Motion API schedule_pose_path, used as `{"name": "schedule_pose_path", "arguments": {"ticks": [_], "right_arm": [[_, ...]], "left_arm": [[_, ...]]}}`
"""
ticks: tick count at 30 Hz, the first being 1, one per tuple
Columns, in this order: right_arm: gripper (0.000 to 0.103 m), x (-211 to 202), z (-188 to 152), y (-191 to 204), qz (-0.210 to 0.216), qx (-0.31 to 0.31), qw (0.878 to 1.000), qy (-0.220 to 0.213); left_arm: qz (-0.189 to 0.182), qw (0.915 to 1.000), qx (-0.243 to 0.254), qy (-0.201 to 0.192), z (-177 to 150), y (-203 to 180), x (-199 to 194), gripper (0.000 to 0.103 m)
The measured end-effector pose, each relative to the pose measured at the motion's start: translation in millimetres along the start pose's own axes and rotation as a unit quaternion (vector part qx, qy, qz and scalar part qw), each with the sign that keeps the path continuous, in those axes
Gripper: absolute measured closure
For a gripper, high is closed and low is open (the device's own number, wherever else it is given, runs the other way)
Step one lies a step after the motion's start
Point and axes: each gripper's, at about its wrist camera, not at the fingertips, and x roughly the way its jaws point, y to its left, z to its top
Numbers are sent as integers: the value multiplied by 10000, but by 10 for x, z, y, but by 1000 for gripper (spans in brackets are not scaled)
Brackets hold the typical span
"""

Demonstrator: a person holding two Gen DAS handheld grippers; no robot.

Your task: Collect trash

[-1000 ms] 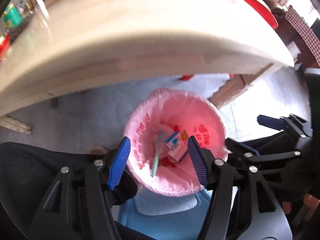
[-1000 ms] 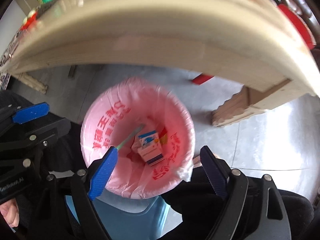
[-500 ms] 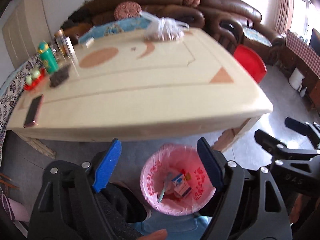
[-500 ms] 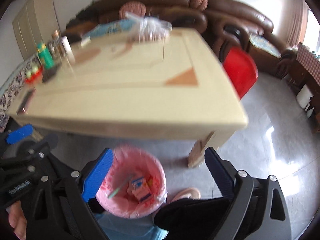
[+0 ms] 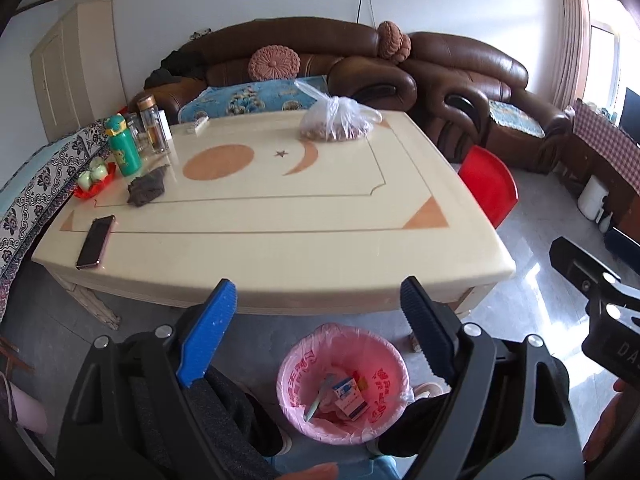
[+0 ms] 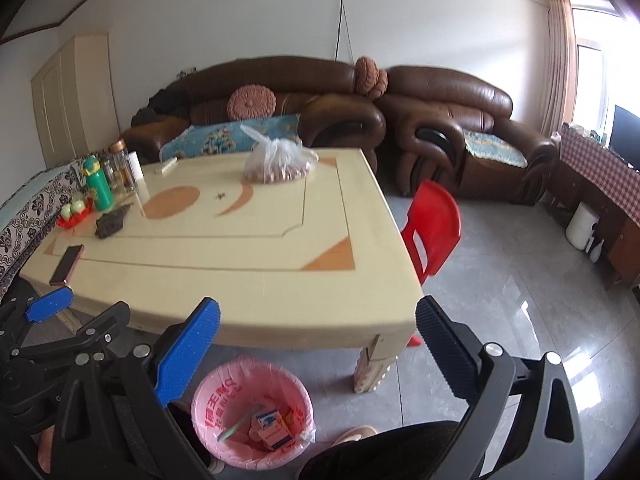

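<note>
A bin with a pink liner [image 5: 296, 364] [image 6: 208, 400] stands on the floor under the near edge of the cream table [image 5: 280, 216] [image 6: 240, 256]. Inside lie a blue-and-white carton [image 5: 350, 396] [image 6: 272, 428] and a green stick [image 5: 316, 400] [image 6: 236, 428]. My left gripper [image 5: 316, 292] hangs well above the bin, its jaws opening with nothing between them. My right gripper [image 6: 318, 308] is also high above it, jaws opening and empty. On the table lie a phone [image 5: 95, 241], a dark cloth [image 5: 146, 189] and a tied plastic bag [image 5: 338, 120].
A green bottle [image 5: 122, 146], jars and a red dish [image 5: 94, 178] crowd the table's far left corner. A red chair [image 5: 488, 188] stands at its right side, brown sofas [image 5: 460, 64] behind. The person's dark trouser legs flank the bin.
Both grippers have risen from just over the bin, below the table edge, to above table height and tilted up. Their jaws have spread wider. The trash stays in the bin.
</note>
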Motion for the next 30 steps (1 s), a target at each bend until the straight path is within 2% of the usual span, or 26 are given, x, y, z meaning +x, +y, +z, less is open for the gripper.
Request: {"name": "schedule_pose_path", "arguments": {"ticks": [8,30], "right_arm": [[7,-203,50,11,-58,-13,9998,-204],[7,-225,32,20,-16,-18,9997,-240]], "left_arm": [[48,9997,-57,-218,30,10,-166,19],[119,9995,-55,-294,33,38,-218,19]]}}
